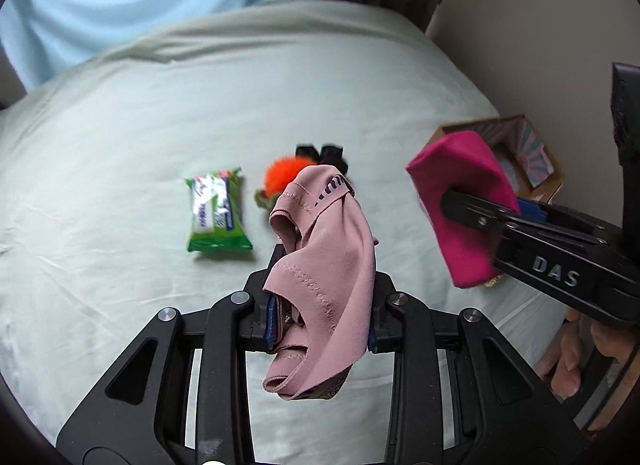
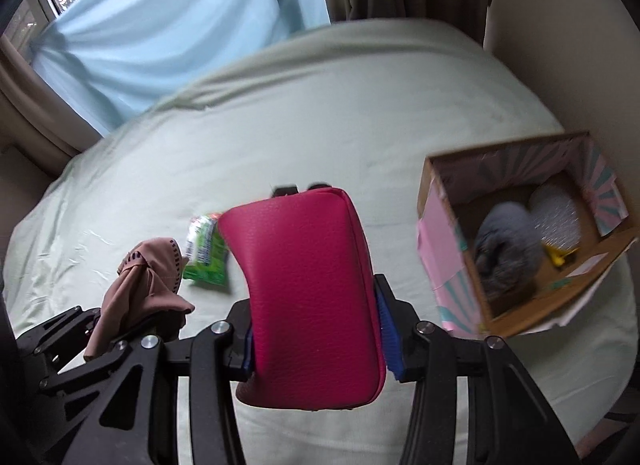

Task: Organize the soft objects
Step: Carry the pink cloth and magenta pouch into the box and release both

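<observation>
— What's each hand got?

— The left gripper (image 1: 320,321) is clamped on a dusty-pink garment (image 1: 324,265), bunched up so I can't say what kind; there's dark lettering on it, too folded to read. The right gripper (image 2: 316,329) squeezes a magenta pouch (image 2: 304,297) between its blue pads (image 2: 388,329). Both are held up over the bed (image 1: 120,113).

— And where's the cardboard box (image 2: 444,265)?

— On the bed's right side, near the wall, open on top. Inside there's a grey fuzzy thing (image 2: 508,249), something white (image 2: 556,213) behind it and a bit of yellow (image 2: 558,255). It's all blurred, so I can't name any of them. From the left view the pouch covers most of the box.

— Anything left lying on the sheet?

— A green wipes packet (image 1: 218,211), flat. Just right of it an orange fluffy thing (image 1: 286,175) with two small black pieces (image 1: 320,153) behind, half hidden by the pink garment. The right view shows only a corner of the packet past the pouch.
</observation>
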A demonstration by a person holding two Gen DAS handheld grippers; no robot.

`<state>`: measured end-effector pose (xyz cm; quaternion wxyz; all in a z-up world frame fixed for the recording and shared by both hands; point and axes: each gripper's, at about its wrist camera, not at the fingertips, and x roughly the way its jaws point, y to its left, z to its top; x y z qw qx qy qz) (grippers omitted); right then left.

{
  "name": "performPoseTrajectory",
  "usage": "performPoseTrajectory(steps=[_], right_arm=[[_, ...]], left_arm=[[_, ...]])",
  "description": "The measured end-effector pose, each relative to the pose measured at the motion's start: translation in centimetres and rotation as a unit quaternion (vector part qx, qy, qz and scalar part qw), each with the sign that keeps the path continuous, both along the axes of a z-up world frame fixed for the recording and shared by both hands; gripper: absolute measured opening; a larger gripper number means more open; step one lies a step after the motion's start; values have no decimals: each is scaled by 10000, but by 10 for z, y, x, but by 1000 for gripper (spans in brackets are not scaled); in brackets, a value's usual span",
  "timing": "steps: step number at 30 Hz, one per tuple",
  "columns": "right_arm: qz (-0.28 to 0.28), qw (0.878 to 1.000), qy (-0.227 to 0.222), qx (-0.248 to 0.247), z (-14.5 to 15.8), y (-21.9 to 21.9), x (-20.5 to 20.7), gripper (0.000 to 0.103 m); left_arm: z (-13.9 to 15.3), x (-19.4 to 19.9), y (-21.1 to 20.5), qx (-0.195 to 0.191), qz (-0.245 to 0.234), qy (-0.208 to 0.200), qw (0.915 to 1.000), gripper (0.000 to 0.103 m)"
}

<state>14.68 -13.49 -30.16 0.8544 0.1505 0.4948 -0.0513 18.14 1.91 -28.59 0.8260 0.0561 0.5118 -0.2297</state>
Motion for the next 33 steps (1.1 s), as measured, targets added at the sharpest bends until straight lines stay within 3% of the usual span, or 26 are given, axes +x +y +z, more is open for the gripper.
performPoseTrajectory(steps=[11,18,25,33], right_arm=[[344,9985,-405,-109,107,-33,-35,44],[348,9977,-555,-171,136,-86,-47,44],[237,9980,-544,-205,143,-162,-55,44],[-6,9991,-341,-272,125,-256,-48,44]], left_arm=[[90,-29,-26,-26,532,-328,9980,28],[124,-36,-86,-57,504,-500,9975,28],[123,-34,-165,-35,438,-602,9972,28],[95,-23,-270,61,150,-339,9993,28]])
